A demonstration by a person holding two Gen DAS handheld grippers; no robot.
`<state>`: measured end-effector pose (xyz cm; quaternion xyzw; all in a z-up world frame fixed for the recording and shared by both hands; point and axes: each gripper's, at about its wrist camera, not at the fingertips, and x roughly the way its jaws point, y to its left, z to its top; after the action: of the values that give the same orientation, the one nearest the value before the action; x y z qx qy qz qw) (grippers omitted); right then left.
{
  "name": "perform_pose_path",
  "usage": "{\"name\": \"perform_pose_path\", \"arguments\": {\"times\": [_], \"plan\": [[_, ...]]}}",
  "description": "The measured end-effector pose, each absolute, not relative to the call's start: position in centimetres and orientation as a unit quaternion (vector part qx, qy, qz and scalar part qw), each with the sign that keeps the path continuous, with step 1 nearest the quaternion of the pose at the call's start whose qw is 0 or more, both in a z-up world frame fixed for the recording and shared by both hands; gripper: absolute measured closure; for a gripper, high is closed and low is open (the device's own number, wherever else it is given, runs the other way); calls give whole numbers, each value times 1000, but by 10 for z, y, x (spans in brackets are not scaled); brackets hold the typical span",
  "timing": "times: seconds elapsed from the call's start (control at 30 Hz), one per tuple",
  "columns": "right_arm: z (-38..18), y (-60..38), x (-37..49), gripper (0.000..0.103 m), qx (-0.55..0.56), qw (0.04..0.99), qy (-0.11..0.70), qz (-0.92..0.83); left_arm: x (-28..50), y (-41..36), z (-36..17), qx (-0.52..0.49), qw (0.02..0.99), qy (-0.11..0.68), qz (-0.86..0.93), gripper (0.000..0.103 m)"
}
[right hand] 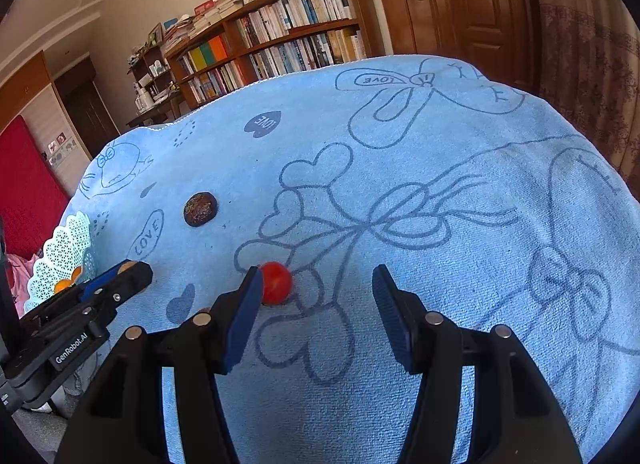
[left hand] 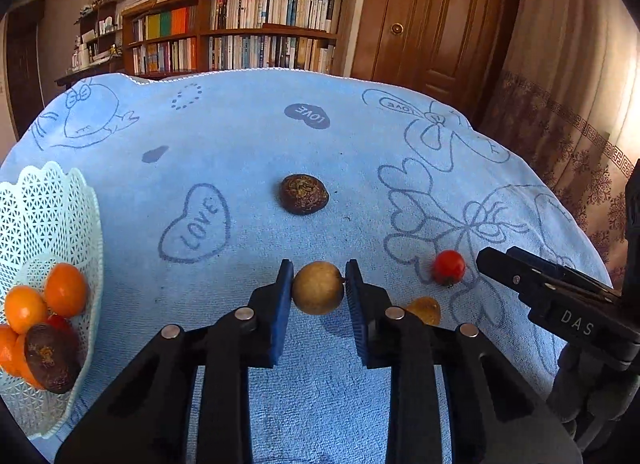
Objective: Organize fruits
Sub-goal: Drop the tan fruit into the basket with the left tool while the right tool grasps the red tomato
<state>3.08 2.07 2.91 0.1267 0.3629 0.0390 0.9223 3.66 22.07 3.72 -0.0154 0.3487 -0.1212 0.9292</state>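
Note:
My left gripper (left hand: 318,292) is shut on a round tan fruit (left hand: 318,288), with a blue pad touching each side of it just over the blue towel (left hand: 240,135). A dark brown fruit (left hand: 304,194) lies farther ahead. To the right lies a red cherry tomato (left hand: 449,267). An amber fruit (left hand: 426,308) is half hidden behind my right-hand finger. My right gripper (right hand: 316,292) stands open over the towel, and the tomato (right hand: 276,283) sits just inside its left pad. The white mesh basket (left hand: 48,199) at the left holds oranges (left hand: 64,290) and a dark fruit (left hand: 52,358).
The towel-covered table drops off on all sides. Beyond its far edge stand a bookshelf (left hand: 240,31) and a wooden door (left hand: 432,15). The other gripper's body (left hand: 560,296) reaches in from the right beside the tomato. In the right wrist view the basket (right hand: 64,260) is at the far left.

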Motion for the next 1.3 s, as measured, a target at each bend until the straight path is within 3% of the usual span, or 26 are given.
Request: {"name": "perform_pose_path", "arguments": {"times": [0.4,0.87,1.17,1.2,1.3], "plan": [[31,46,55,46,87,914,391,72,27,268,68,-51,954,293,-38,76],[15,57,67,75,69,905,416,59,23,317,80,-83,960,264,34,76],[20,52,61,75,74,912,400,52,18,371,89,-128,955,244,109,74],[20,52,60,75,75,913,398,51,17,375,90,-133,954,242,115,68],[22,53,58,75,74,916,392,53,11,386,94,-150,952,229,136,29]]}}
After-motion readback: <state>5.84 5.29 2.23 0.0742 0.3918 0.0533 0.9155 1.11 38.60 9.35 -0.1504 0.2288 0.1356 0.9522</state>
